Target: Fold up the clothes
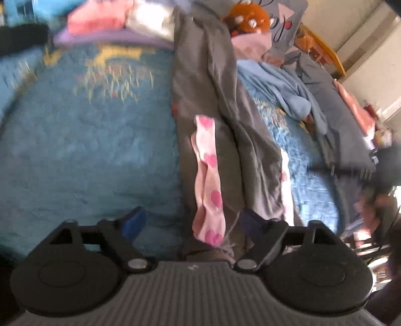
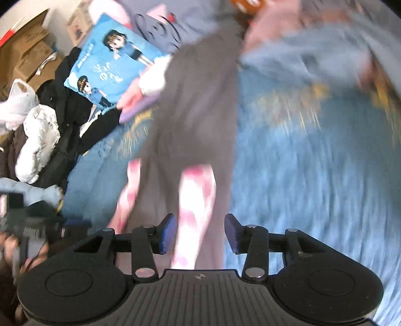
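Note:
A long grey garment [image 1: 208, 100] lies lengthwise on the blue bedspread [image 1: 87, 150]. On it rests a pale pink sock with pink hearts [image 1: 208, 180]. A second such sock [image 1: 285, 175] peeks out at the garment's right edge. My left gripper [image 1: 193, 223] stands wide open just above the near end of the first sock, its pads clear of it. In the blurred right wrist view the grey garment [image 2: 195, 100] and the heart sock [image 2: 195, 205] run up from my right gripper [image 2: 199, 233]. It is open, with the sock between the fingers and a gap on each side.
Folded pink, white and purple clothes [image 1: 112, 22] are stacked at the bed's far end beside an orange plush toy [image 1: 248, 20]. A light blue garment [image 1: 283, 90] lies to the right. A blue cartoon pillow [image 2: 112, 60], dark and white clothes [image 2: 42, 140] and cardboard boxes [image 2: 27, 47] crowd the bedside.

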### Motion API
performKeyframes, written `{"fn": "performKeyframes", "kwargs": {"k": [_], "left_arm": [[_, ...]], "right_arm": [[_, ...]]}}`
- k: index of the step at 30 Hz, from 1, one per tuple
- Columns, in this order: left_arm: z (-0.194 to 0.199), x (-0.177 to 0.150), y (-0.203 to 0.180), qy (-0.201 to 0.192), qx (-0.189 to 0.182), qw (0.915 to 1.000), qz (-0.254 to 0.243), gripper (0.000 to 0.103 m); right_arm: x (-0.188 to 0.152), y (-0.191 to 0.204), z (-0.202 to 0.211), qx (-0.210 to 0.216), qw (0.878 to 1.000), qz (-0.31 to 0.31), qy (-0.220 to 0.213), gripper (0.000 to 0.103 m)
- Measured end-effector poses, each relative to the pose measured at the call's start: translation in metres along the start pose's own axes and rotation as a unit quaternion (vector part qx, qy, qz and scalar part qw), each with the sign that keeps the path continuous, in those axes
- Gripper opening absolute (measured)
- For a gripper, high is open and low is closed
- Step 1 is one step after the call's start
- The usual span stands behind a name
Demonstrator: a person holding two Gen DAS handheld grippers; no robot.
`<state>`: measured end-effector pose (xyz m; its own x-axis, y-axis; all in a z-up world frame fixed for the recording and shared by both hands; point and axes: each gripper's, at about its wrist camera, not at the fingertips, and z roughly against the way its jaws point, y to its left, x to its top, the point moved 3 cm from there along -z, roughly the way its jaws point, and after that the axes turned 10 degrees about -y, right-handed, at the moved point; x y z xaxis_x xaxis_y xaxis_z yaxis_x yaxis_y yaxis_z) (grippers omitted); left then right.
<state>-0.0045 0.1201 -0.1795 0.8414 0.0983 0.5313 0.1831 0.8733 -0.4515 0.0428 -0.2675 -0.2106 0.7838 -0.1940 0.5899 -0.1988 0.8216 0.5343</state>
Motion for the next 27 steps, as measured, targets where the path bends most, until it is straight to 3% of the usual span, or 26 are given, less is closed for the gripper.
{"fn": "performKeyframes", "kwargs": {"k": [4,7,18,21,25,27], "left_arm": [[-0.023,0.001,0.025,0.062,-0.039,0.9948,0.071,0.091],[-0.039,0.002,0.029,0.092,-0.052,0.9916,0.075,0.092],[-0.077,-0.017,0.005,0.155,-0.105,0.9781,0.091,0.091],[-0.084,-0.022,-0.001,0.164,-0.113,0.9744,0.103,0.084],[-0.089,-0.025,-0.002,0.171,-0.106,0.9721,0.120,0.072],[-0.090,-0.027,0.002,0.172,-0.109,0.9688,0.141,0.056]], "right_arm": [[-0.041,-0.016,0.007,0.019,0.998,-0.060,-0.003,0.048],[-0.063,-0.021,0.009,0.027,0.995,-0.096,-0.008,0.052],[-0.077,-0.037,0.001,0.066,0.982,-0.177,-0.023,0.064],[-0.084,-0.041,-0.004,0.090,0.972,-0.217,-0.013,0.064],[-0.089,-0.039,-0.008,0.101,0.968,-0.230,-0.018,0.062],[-0.091,-0.039,-0.012,0.104,0.965,-0.241,-0.007,0.048]]}}
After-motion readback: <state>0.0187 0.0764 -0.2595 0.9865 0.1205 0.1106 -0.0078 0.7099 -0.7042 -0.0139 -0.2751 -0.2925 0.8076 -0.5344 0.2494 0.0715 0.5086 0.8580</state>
